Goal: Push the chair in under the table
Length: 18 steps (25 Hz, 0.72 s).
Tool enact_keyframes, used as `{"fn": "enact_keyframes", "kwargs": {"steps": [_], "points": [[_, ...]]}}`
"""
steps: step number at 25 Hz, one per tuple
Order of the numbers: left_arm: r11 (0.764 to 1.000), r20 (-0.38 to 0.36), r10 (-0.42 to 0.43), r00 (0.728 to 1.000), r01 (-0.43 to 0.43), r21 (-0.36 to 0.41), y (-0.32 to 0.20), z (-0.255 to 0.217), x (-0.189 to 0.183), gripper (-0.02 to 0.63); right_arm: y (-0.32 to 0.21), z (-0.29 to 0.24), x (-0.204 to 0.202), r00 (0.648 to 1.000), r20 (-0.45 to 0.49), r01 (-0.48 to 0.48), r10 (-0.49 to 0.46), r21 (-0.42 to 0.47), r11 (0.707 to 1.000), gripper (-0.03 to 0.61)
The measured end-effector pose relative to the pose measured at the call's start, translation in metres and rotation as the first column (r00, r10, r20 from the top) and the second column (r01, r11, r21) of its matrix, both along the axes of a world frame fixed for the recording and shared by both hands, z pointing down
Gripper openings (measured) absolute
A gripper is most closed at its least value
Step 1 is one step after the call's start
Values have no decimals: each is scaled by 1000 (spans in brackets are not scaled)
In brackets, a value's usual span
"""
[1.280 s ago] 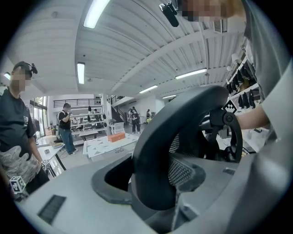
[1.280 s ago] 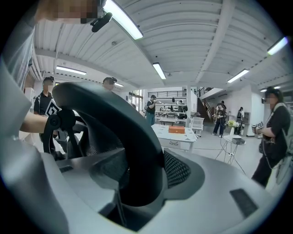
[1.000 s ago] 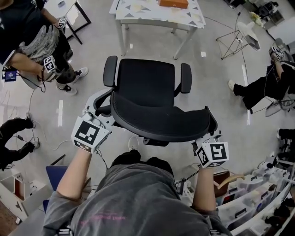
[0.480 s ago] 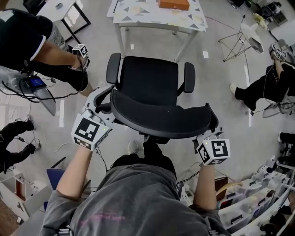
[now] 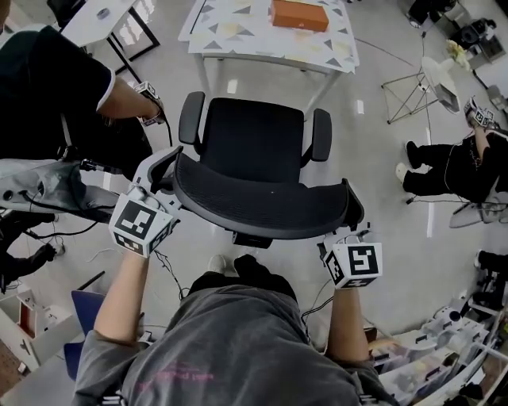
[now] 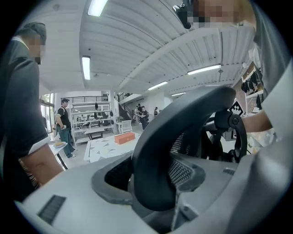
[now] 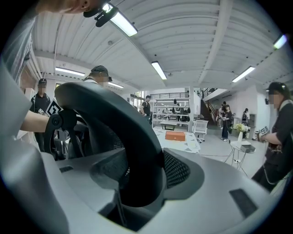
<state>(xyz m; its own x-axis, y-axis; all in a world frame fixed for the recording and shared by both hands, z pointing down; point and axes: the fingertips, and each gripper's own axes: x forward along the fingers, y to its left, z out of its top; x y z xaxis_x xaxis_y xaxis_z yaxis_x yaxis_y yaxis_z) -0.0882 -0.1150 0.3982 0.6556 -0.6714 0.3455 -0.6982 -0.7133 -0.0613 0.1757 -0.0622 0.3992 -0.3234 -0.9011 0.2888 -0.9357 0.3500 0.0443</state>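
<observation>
A black office chair (image 5: 252, 143) stands in the head view with its seat facing the white table (image 5: 238, 36), which carries an orange box (image 5: 299, 14). The curved mesh backrest (image 5: 262, 202) is nearest me. My left gripper (image 5: 161, 181) is shut on the backrest's left end, and its rim (image 6: 155, 155) fills the space between the jaws in the left gripper view. My right gripper (image 5: 348, 231) is shut on the right end, where the rim (image 7: 132, 151) sits between its jaws. The chair's front edge stands just short of the table's near edge.
A person in black (image 5: 55, 87) stands close to the chair's left side with a marker cube at the wrist. Another person (image 5: 456, 162) sits at the right. A small stand on a tripod (image 5: 436, 71) is at the far right. Shelves with bins (image 5: 444, 357) fill the lower right.
Both grippers and the chair have moved forward toward the table. The person at the left has stepped nearer to the chair.
</observation>
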Motion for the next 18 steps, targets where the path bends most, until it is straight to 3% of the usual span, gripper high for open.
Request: {"fn": "enact_keyframes", "kwargs": {"steps": [18], "points": [[997, 10, -81, 997, 81, 9, -116, 1, 27, 230, -121, 1, 27, 997, -6, 72, -72, 8, 997, 225]]}}
